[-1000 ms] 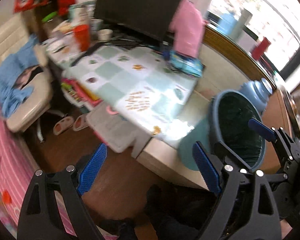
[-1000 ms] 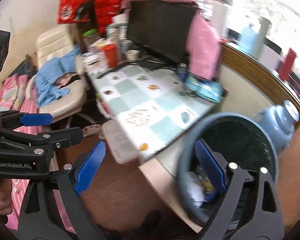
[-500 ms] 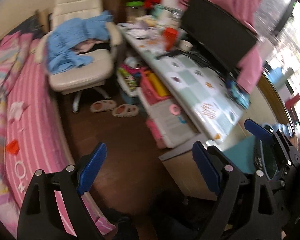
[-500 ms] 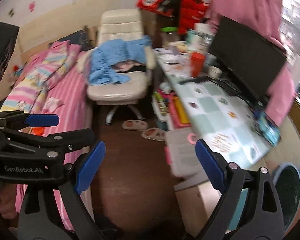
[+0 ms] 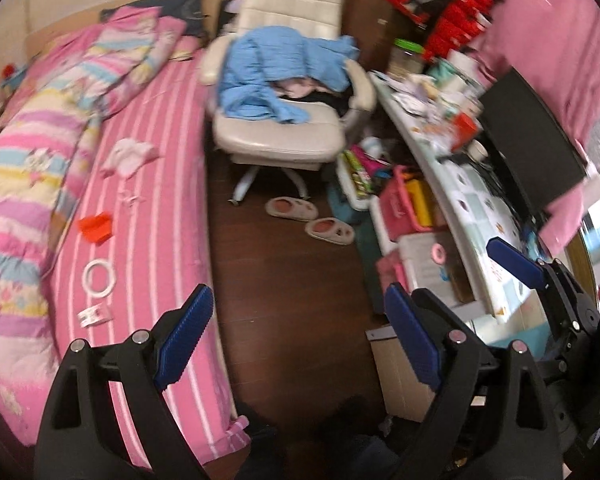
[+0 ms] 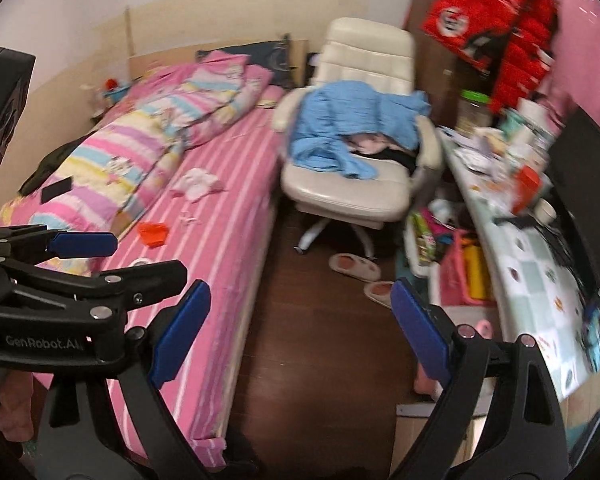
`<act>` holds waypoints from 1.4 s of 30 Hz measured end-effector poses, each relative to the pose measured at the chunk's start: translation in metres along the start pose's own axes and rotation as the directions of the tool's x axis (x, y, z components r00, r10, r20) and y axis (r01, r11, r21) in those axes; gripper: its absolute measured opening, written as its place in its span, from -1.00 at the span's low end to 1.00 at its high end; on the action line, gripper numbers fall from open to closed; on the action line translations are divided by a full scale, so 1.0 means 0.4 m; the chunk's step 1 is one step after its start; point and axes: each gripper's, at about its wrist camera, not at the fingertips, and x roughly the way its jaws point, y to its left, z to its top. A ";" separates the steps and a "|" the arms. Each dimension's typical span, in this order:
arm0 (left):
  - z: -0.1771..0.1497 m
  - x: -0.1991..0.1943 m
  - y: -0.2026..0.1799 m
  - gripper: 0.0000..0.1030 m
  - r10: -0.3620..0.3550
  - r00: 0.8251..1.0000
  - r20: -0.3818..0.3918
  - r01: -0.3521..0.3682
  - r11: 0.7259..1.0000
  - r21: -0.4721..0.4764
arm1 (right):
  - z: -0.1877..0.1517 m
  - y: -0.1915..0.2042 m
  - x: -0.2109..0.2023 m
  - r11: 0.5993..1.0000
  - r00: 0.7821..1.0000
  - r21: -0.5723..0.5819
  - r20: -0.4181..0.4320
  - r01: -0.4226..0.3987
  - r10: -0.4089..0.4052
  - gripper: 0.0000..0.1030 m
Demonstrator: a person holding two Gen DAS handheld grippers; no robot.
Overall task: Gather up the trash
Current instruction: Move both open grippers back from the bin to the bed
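Trash lies on the pink striped bed [image 5: 160, 184]: a red crumpled wrapper [image 5: 95, 229], a white tape ring [image 5: 99, 279], a small white label [image 5: 94, 315] and crumpled white tissue [image 5: 129, 155]. The wrapper [image 6: 154, 233] and tissue [image 6: 196, 182] also show in the right wrist view. My left gripper [image 5: 296, 340] is open and empty above the dark floor beside the bed. My right gripper [image 6: 300, 332] is open and empty. The left gripper's body [image 6: 60, 276] shows at the left of the right wrist view. The blue bin is out of view.
A cream chair [image 5: 284, 120] draped with a blue garment [image 5: 276, 68] stands past the bed. Slippers [image 5: 308, 220] lie on the dark wood floor [image 5: 292, 280]. A cluttered desk [image 5: 472, 200] with a monitor and storage boxes beneath runs along the right. A striped quilt [image 5: 40, 140] covers the bed's left.
Both views have swung left, away from the blue trash bin and desk toward the bed and chair. Both grippers stay open and empty.
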 end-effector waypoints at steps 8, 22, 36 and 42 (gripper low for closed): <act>-0.054 -0.079 0.229 0.65 0.028 0.999 0.037 -0.020 0.980 -0.199 | 0.053 0.226 0.032 0.981 0.994 -0.160 -0.027 -0.110 0.107 0.76; -0.167 -0.207 0.507 0.65 0.164 0.981 0.100 -0.095 0.866 -0.490 | 0.117 0.519 0.082 0.876 0.960 -0.395 -0.077 -0.277 0.269 0.76; -0.231 -0.116 0.671 0.65 0.260 0.966 0.011 -0.174 0.678 -0.714 | 0.136 0.670 0.282 0.713 0.894 -0.539 -0.250 -0.448 0.373 0.76; -0.231 -0.025 0.765 0.65 0.289 0.956 -0.044 -0.204 0.554 -0.807 | 0.167 0.733 0.454 0.643 0.847 -0.551 -0.347 -0.531 0.402 0.76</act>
